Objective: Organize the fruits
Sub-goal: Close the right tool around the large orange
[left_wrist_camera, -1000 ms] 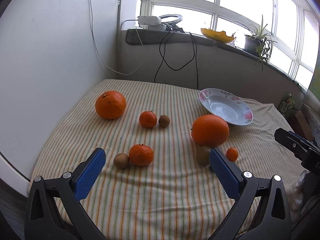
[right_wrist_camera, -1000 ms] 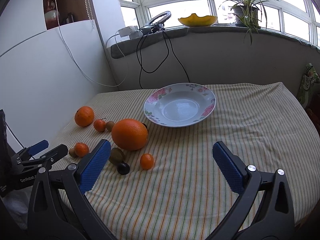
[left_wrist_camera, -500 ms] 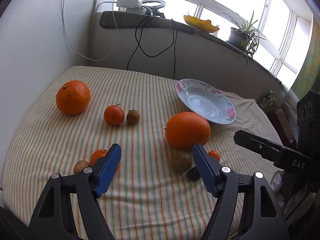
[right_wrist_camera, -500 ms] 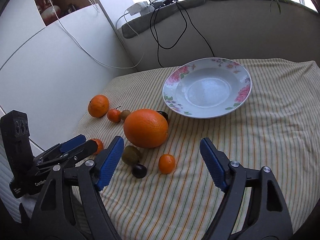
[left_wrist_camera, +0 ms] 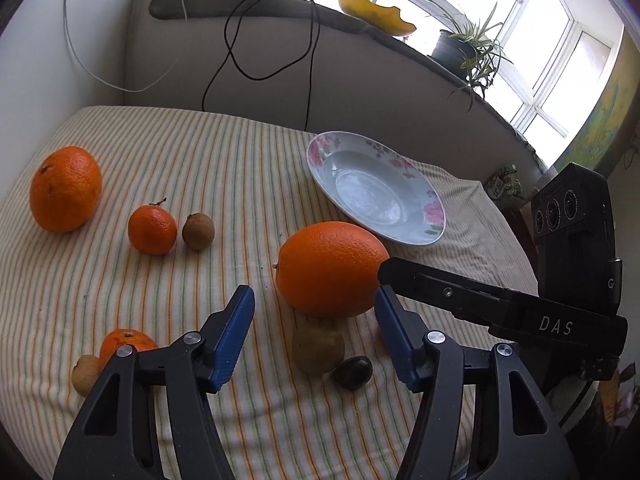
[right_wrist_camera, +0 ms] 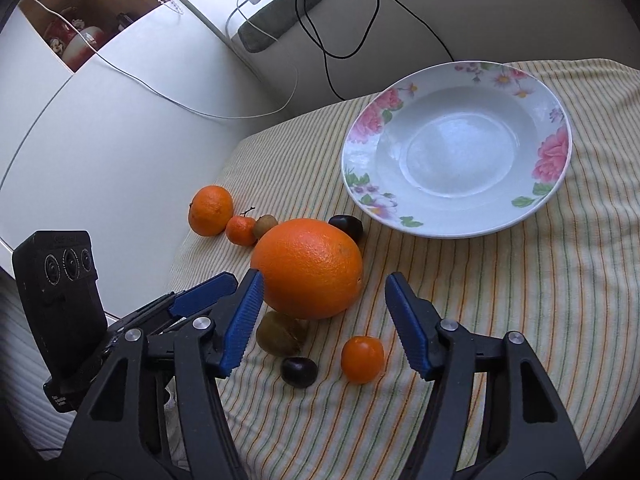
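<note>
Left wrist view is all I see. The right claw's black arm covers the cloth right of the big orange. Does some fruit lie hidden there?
Observer: Yes, a small orange fruit lies there, beside the dark fruit.
Operator: And behind the big orange?
Observer: A second dark fruit sits there, between the big orange and the plate.
Operator: Is the right claw open?
Observer: Yes, the right claw is open and holds nothing.

Both jaws are held apart: the left hand-held gripper (left_wrist_camera: 314,330) beside the right hand-held gripper (right_wrist_camera: 322,314), nothing gripped.
</note>
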Demonstrator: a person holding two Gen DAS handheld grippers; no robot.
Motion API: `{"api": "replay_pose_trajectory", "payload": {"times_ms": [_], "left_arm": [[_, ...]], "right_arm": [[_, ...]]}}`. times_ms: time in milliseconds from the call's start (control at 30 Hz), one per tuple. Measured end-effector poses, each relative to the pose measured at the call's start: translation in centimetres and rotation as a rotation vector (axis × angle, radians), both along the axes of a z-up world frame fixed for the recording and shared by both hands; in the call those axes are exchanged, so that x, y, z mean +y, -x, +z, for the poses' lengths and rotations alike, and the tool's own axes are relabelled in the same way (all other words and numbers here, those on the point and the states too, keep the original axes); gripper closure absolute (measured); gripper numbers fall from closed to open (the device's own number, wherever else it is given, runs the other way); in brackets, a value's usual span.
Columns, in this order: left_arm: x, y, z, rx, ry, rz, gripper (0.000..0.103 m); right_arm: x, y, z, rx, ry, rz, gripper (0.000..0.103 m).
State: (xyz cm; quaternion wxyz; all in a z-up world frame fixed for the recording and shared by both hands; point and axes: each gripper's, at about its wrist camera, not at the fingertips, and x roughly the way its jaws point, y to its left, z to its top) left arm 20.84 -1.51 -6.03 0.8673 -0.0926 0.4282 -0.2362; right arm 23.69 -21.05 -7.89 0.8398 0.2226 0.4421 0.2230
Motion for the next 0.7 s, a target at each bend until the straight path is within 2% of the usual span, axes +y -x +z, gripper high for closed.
{"api": "replay_pose_trajectory", "payload": {"times_ms": [400,700], "left_arm": [[-0.4,-1.2,-0.9,0.042,0.029,-0.047,0.044],[-0.5,-1.4,-0.9,0.04,0.027,-0.059,0.044]], "right_arm": [[-0.1,-2.2,-1.2,0.074,-0.116,0.031,0.039],[0.4,-2.6,-1.2,0.08,-0.122,0.064,0.044]]}}
